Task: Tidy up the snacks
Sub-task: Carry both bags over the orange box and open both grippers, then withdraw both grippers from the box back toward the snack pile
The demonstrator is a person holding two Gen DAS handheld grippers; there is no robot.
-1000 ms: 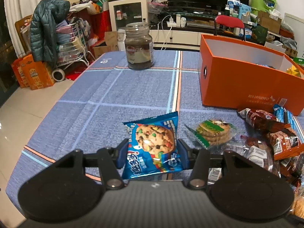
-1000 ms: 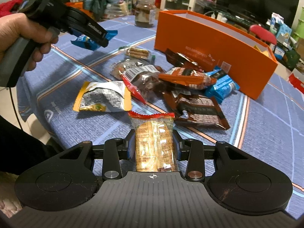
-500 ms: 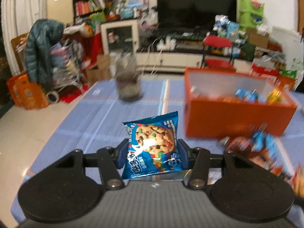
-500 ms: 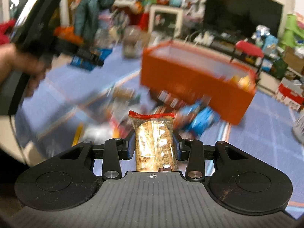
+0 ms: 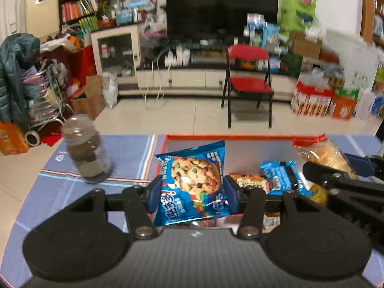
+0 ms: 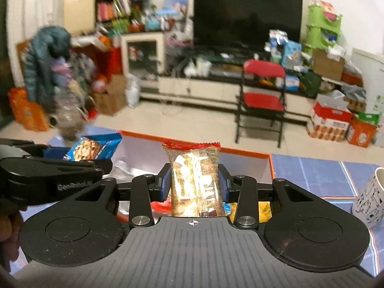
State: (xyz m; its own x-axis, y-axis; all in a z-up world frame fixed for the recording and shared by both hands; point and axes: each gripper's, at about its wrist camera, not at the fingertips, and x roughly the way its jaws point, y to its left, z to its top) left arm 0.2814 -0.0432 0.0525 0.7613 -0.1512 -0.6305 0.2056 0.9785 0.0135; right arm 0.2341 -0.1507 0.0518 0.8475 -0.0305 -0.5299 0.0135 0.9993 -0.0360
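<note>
Behind the blue checked tablecloth (image 5: 124, 153), a cluttered living room is seen, with a dark television (image 6: 247, 15), a red folding chair (image 5: 248, 72) and stacked cartons on the tiled floor. An orange storage box (image 5: 165, 139) is set on the cloth, open at the top, evidently so that packets can be dropped in from above. Both grippers are held over it, side by side.

A blue chocolate-chip cookie packet (image 5: 194, 180) is pinched by its side edges between the blue pads of the left gripper (image 5: 192, 192), and is held upright above the near left part of the box. The jaws are opening slightly, though the pads are seen touching the wrapper. A clear packet of biscuits with a red top seal (image 6: 195, 180) is gripped in the same way by the right gripper (image 6: 194, 182), whose jaws are likewise easing open while the packet is between them and in contact. Release over the box is judged to be the step in hand.

Inside the box, a blue wafer packet (image 5: 282, 177) and an orange-brown snack packet (image 5: 249, 181) are already lying on the floor of it; much bare floor is left at the left and far side. A glass jar with a dark filling (image 5: 87, 153) stands just beside the box's left wall, and a patterned white mug (image 6: 370, 199) stands apart to the right. The two grippers are close together, so little room is left between them, and the box rim lies below both packets.
</note>
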